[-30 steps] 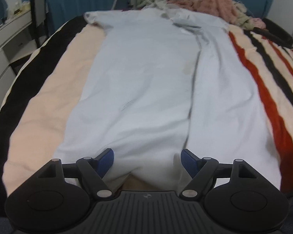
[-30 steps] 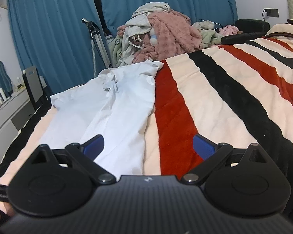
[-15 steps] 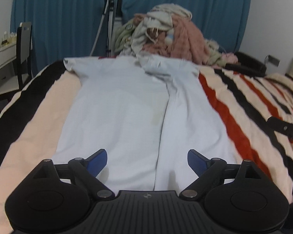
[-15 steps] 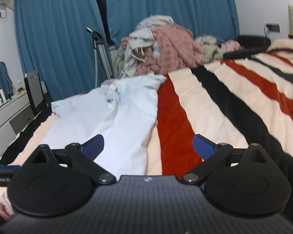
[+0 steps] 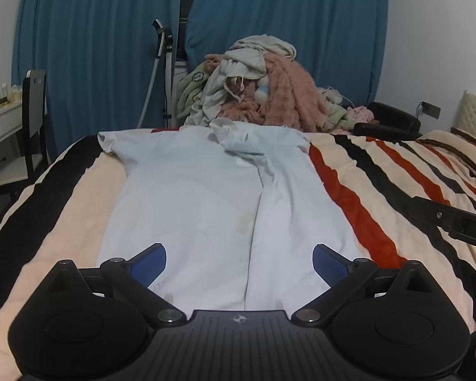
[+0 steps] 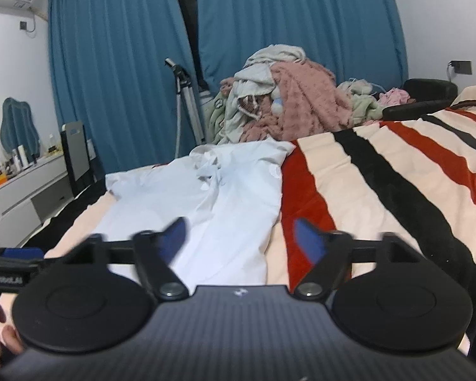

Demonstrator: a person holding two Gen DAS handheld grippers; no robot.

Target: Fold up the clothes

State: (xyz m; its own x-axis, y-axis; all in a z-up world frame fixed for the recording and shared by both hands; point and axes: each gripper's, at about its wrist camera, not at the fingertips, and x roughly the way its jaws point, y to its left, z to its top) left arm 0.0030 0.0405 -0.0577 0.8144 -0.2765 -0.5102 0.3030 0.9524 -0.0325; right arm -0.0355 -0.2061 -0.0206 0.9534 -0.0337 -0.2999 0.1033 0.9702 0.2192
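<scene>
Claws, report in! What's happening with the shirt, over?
Left claw opening, empty. Right claw closing, empty. Pale blue shirt flat on striped blanket, unfolded. Nothing in the way.

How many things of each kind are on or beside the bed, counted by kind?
White shirt, spread flat: 1
Striped blanket: 1
Heap of unfolded clothes: 1
Blue curtains: 2
Chair: 1
Total: 6

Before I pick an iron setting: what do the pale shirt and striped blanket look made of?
Pale shirt: thin woven cloth, likely cotton or a blend; matte, lying flat with fine creases. Striped blanket: plush fleece, probably synthetic; fuzzy, soft-edged nap.
</scene>
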